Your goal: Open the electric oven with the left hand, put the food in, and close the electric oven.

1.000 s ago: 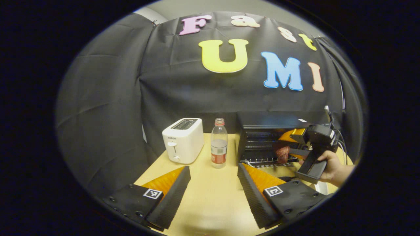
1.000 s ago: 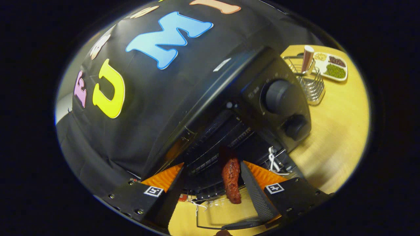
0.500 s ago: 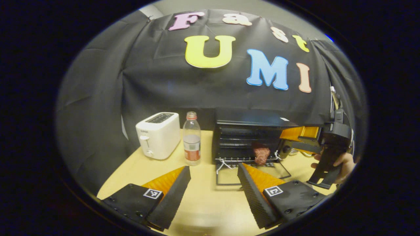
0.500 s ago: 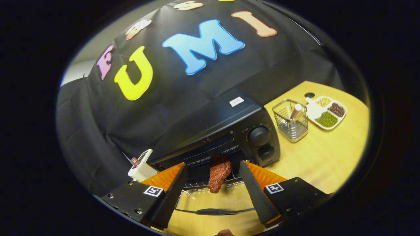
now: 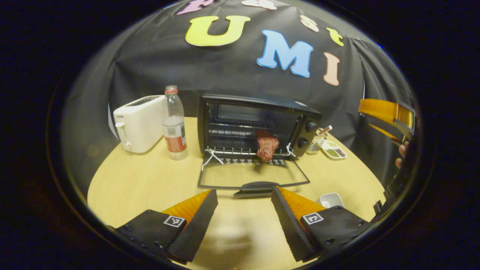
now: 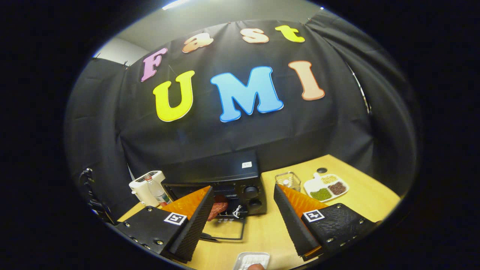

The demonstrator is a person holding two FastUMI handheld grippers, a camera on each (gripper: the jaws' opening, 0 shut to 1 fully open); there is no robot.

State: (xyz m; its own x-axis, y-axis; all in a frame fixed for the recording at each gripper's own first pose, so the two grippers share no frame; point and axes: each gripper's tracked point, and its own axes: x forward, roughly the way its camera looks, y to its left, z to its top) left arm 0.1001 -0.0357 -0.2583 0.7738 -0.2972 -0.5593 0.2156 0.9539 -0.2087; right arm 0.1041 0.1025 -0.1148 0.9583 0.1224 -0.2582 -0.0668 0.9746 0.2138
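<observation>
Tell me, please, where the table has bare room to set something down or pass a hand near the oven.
Bare wood lies in front of the toaster and water bottle, left of the lowered oven door. Another patch lies between the door and the left gripper. Right of the electric oven it is crowded: a wire basket, a divided dish and a small white tray.

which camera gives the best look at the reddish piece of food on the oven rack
The left gripper view: the reddish piece of food sits unobstructed at the rack's front edge. In the right gripper view it is small and partly hidden behind that gripper's finger.
</observation>
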